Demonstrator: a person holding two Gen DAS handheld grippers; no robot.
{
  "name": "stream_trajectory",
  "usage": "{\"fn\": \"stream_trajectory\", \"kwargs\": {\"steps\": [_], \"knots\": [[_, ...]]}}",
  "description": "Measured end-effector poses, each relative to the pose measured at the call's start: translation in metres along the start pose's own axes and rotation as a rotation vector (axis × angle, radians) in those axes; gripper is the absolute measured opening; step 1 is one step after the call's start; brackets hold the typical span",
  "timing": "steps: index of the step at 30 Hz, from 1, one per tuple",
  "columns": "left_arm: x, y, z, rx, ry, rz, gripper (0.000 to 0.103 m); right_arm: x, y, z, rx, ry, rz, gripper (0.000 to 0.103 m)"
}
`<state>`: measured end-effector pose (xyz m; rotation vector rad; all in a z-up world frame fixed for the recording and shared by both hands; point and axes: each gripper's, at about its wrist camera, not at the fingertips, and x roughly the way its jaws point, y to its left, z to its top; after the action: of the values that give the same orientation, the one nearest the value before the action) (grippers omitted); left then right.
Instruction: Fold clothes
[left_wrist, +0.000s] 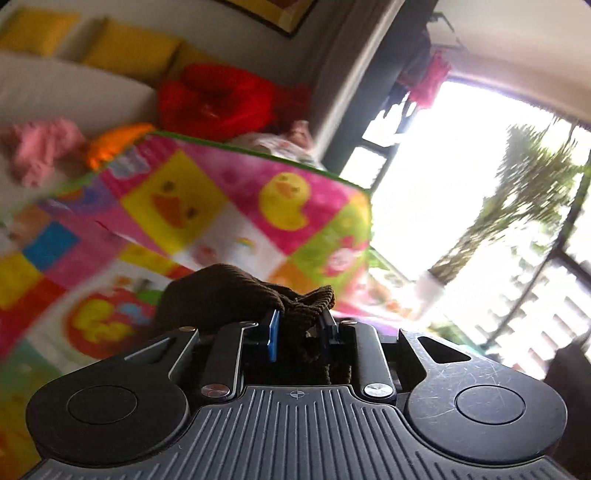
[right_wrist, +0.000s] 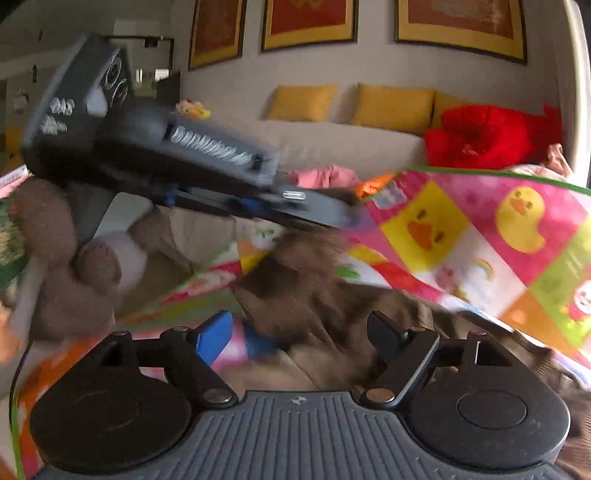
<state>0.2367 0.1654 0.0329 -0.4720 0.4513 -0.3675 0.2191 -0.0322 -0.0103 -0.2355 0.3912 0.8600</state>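
A dark brown knitted garment (left_wrist: 229, 295) is pinched between the fingers of my left gripper (left_wrist: 301, 321), which is shut on its ribbed edge and holds it above the colourful duck-print mat (left_wrist: 207, 206). In the right wrist view the same brown garment (right_wrist: 314, 291) hangs blurred from the left gripper (right_wrist: 332, 214), which crosses the upper left. My right gripper (right_wrist: 299, 332) is open, its blue-padded finger (right_wrist: 214, 334) left of the cloth and the other finger right of it, close over the cloth.
A sofa (right_wrist: 332, 140) with yellow cushions (right_wrist: 391, 103) stands behind the mat. A red garment (right_wrist: 487, 134), a pink one (right_wrist: 325, 175) and an orange one (left_wrist: 118, 142) lie near the mat's far edge. A bright window (left_wrist: 461, 184) is at the right.
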Motion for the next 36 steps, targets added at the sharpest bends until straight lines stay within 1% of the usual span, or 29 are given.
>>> {"fn": "stream_trajectory", "kwargs": {"steps": [1, 2, 3, 4, 5, 6, 7, 8, 9, 10, 11, 12, 15, 17, 18, 19, 21, 22, 24, 26, 28, 29, 30, 31, 32, 33, 34, 35, 36], "knots": [[0.001, -0.004, 0.001, -0.017, 0.009, -0.035, 0.023, 0.005, 0.002, 0.002, 0.023, -0.028, -0.012, 0.080], [0.001, -0.009, 0.001, -0.016, 0.011, -0.057, 0.023, 0.009, 0.003, 0.004, 0.046, -0.050, -0.020, 0.073], [0.000, -0.014, 0.003, -0.013, 0.005, -0.073, 0.026, 0.011, 0.000, 0.007, 0.069, -0.066, -0.023, 0.060], [-0.002, -0.018, 0.004, -0.011, -0.001, -0.087, 0.031, 0.012, -0.003, 0.010, 0.084, -0.075, -0.038, 0.036], [-0.006, -0.022, 0.005, -0.014, -0.019, -0.102, 0.044, 0.011, -0.009, 0.014, 0.090, -0.076, -0.067, 0.020], [-0.010, -0.023, 0.008, -0.014, -0.038, -0.111, 0.060, 0.009, -0.019, 0.016, 0.103, -0.078, -0.089, 0.015], [-0.010, -0.025, 0.009, 0.002, -0.058, -0.095, 0.067, 0.004, -0.032, 0.018, 0.121, -0.083, -0.113, 0.011], [-0.011, -0.026, 0.010, 0.020, -0.077, -0.076, 0.078, -0.002, -0.046, 0.020, 0.141, -0.088, -0.142, 0.009], [-0.011, -0.027, 0.010, 0.038, -0.097, -0.057, 0.086, -0.012, -0.062, 0.021, 0.164, -0.093, -0.178, 0.008], [-0.012, -0.029, 0.011, 0.056, -0.117, -0.037, 0.088, -0.021, -0.078, 0.022, 0.187, -0.098, -0.215, 0.007], [-0.008, -0.030, 0.010, 0.072, -0.111, -0.025, 0.091, -0.031, -0.094, 0.022, 0.213, -0.102, -0.250, 0.007], [-0.001, -0.032, 0.006, 0.084, -0.088, -0.023, 0.093, -0.041, -0.109, 0.020, 0.238, -0.100, -0.280, 0.007], [0.024, -0.043, -0.012, 0.132, 0.002, -0.023, 0.094, -0.064, -0.143, 0.004, 0.293, -0.062, -0.357, 0.007], [0.040, -0.062, -0.028, 0.228, 0.047, -0.002, 0.094, -0.075, -0.161, -0.010, 0.339, -0.020, -0.396, 0.007], [0.048, -0.071, -0.036, 0.278, 0.070, 0.009, 0.095, -0.077, -0.168, -0.016, 0.382, -0.001, -0.397, 0.007], [0.053, -0.087, -0.045, 0.361, 0.073, 0.023, 0.095, -0.079, -0.173, -0.021, 0.419, 0.009, -0.382, 0.007], [0.060, -0.117, -0.059, 0.520, 0.056, 0.053, 0.096, -0.086, -0.174, -0.023, 0.456, 0.006, -0.326, 0.007], [0.065, -0.133, -0.067, 0.610, 0.043, 0.075, 0.096, -0.088, -0.170, -0.019, 0.448, -0.004, -0.294, 0.007], [0.075, -0.154, -0.080, 0.750, 0.020, 0.106, 0.096, -0.090, -0.165, -0.004, 0.416, -0.025, -0.225, 0.007], [0.085, -0.169, -0.090, 0.851, -0.022, 0.155, 0.096, -0.091, -0.157, 0.014, 0.379, -0.039, -0.171, 0.007], [0.092, -0.177, -0.096, 0.915, -0.082, 0.189, 0.096, -0.087, -0.147, 0.029, 0.335, -0.030, -0.123, 0.007], [0.094, -0.179, -0.096, 0.929, -0.099, 0.193, 0.089, -0.085, -0.142, 0.037, 0.313, -0.025, -0.099, 0.008], [0.096, -0.180, -0.095, 0.940, -0.114, 0.194, 0.065, -0.085, -0.137, 0.043, 0.288, -0.022, -0.083, 0.008], [0.098, -0.182, -0.095, 0.951, -0.128, 0.195, 0.054, -0.086, -0.131, 0.048, 0.259, -0.019, -0.078, 0.008], [0.098, -0.178, -0.089, 0.922, -0.113, 0.179, 0.041, -0.088, -0.127, 0.052, 0.234, -0.022, -0.082, 0.013], [0.098, -0.173, -0.083, 0.887, -0.094, 0.161, 0.025, -0.091, -0.126, 0.054, 0.218, -0.033, -0.103, 0.019], [0.095, -0.163, -0.073, 0.824, -0.081, 0.156, 0.019, -0.096, -0.125, 0.056, 0.209, -0.049, -0.126, 0.037], [0.092, -0.152, -0.063, 0.758, -0.070, 0.154, 0.016, -0.102, -0.126, 0.055, 0.213, -0.074, -0.153, 0.057], [0.087, -0.138, -0.051, 0.684, -0.080, 0.175, 0.014, -0.107, -0.127, 0.052, 0.212, -0.092, -0.180, 0.063]]}}
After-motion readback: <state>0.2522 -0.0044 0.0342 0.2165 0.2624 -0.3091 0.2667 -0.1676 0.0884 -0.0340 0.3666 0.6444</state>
